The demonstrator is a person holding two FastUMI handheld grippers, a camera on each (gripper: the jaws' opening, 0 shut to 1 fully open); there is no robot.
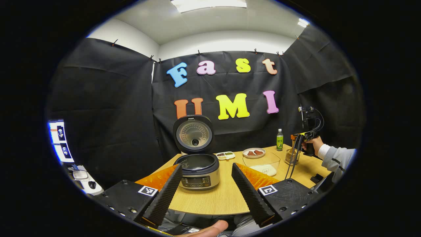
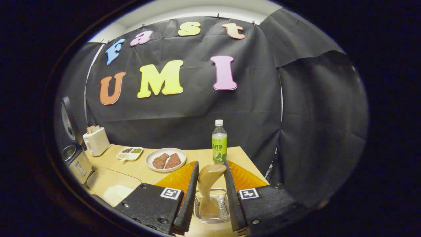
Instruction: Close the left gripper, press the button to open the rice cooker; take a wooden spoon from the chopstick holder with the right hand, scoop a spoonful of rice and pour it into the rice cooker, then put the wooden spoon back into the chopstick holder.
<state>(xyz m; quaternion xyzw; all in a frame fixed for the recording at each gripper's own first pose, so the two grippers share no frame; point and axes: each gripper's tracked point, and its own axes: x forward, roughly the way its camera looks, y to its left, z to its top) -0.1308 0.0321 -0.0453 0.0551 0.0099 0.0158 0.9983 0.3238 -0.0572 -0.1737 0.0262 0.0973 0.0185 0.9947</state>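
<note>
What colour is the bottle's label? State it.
Green, on the bottle with a white cap; the right gripper view shows it best.

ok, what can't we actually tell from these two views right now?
- Right gripper view: the wooden spoon stands between the right gripper fingers; real contact unclear, and its lower end is hidden inside the clear chopstick holder.
- Left gripper view: the silver rice cooker is open, but its rim hides the pot's contents.
- Left gripper view: the panel buttons are too small to make out.
</note>
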